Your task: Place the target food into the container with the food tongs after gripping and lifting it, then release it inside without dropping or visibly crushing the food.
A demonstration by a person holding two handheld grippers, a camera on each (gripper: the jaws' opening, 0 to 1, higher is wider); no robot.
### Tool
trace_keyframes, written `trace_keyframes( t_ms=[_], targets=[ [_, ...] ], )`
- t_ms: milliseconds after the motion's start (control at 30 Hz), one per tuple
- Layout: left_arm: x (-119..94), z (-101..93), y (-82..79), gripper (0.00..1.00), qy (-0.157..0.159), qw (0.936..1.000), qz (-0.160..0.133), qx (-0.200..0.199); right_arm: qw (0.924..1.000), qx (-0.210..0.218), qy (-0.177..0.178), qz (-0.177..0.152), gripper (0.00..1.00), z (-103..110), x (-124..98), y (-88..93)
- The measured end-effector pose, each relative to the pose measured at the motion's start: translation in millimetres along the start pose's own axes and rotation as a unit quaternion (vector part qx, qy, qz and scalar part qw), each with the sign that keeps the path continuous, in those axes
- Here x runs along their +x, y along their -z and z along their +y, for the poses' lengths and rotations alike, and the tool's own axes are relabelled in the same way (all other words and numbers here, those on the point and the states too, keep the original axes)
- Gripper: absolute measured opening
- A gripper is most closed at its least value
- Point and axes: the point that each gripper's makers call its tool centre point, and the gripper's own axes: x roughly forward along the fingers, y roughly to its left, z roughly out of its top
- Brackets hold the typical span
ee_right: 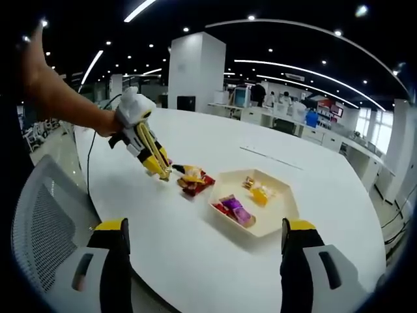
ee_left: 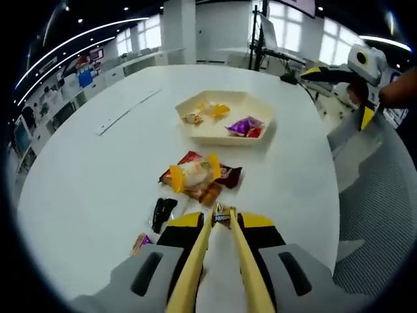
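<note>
On the white table, just ahead of the tong tips, lies a loose pile of wrapped snacks: yellow, red and brown wrappers overlapping one another. A black packet sits to the left of the tips, and a small purple wrapper lies nearer still, beside the left gripper's body on its left. Beyond the pile, farther along the line of the tongs, stands the cream hexagonal tray, with yellow and gold sweets at its far left and a purple and a red one at its right; the pile lies between the tool and the tray. The food tongs, two yellow arms clamped in the left gripper, have their tips drawn narrow, pinching a small brown wrapped candy right at the near edge of the pile; whether it is off the table cannot be told. From the right gripper view the left gripper comes in held by a hand, its tongs slanting down to the pile beside the tray. The right gripper's jaws stand wide apart, holding nothing, at the table's near edge, beside a grey mesh chair.
</note>
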Motion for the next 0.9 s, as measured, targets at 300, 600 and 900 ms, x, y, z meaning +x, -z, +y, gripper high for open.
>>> trace_keyframes(
  t_ms=[300, 600, 900],
  targets=[
    [-25, 24.7, -28.6, 0.17, -0.005, 0.9998, -0.006, 0.016, 1.0000, -0.003, 0.000, -0.003, 0.95, 0, 0, -1.1],
    [-56, 47.0, -59.8, 0.17, -0.008, 0.9992, 0.001, 0.040, 1.0000, -0.004, 0.000, -0.008, 0.94, 0, -1, -2.8],
    [-71, 53.5, -82.6, 0.17, -0.015, 0.9987, -0.010, 0.048, 0.9999, -0.006, 0.003, -0.012, 0.94, 0, -2, -4.5]
  ],
)
